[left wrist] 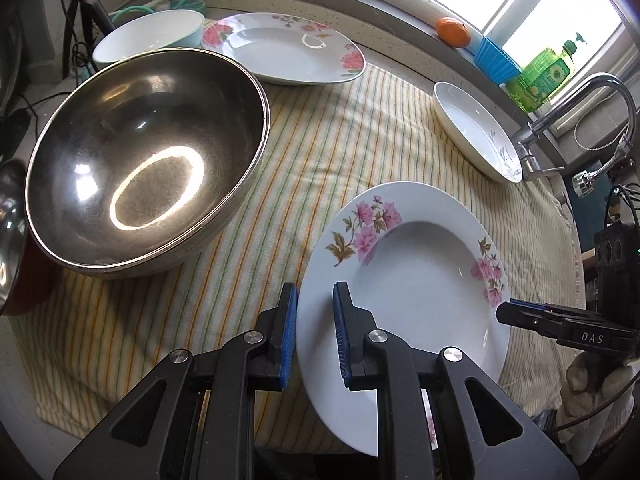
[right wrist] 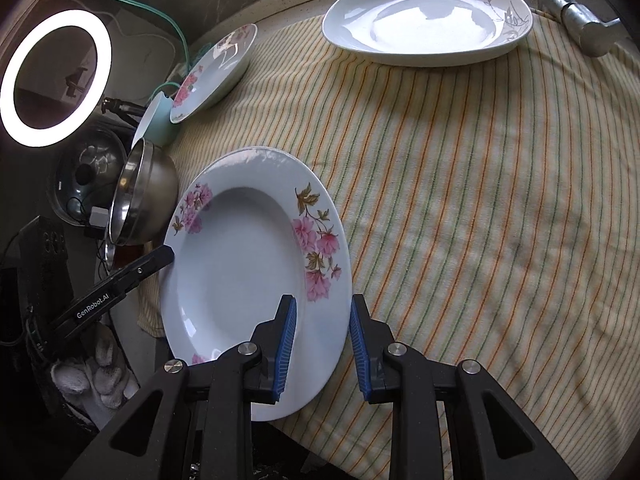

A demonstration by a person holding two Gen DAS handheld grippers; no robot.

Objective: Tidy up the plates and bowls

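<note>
Both tongs stand apart astride opposite rims of the flowered plate (left wrist: 416, 280): left tongs (left wrist: 316, 334), right tongs (right wrist: 323, 348). The plate sits on the striped cloth (left wrist: 340, 128) beside the steel bowl (left wrist: 148, 160).

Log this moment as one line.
left tongs: open, straddling flowered plate rim | right tongs: open, straddling opposite rim | plate: on striped cloth

left claw (left wrist: 316, 332): parted, level | right claw (right wrist: 323, 346): parted, level | gloved hand (right wrist: 94, 376) gripping handle
</note>
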